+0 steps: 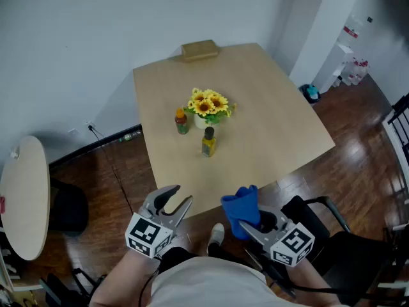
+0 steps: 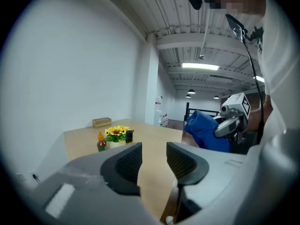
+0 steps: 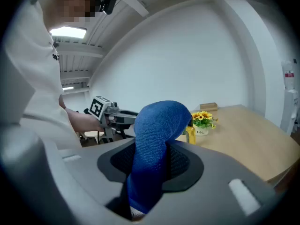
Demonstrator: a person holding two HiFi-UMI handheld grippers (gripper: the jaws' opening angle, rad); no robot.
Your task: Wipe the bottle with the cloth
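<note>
At the bottom of the head view, the right gripper is clamped on the blue cloth, which bulges up between its jaws. At lower left, the left gripper has its jaws apart with nothing between them. Both hang short of the table's near edge. The bottle, yellow with a dark cap, stands upright near the frame's centre, up-frame between the two grippers and seemingly slightly nearer the left one. Flowers stand just beyond it.
</note>
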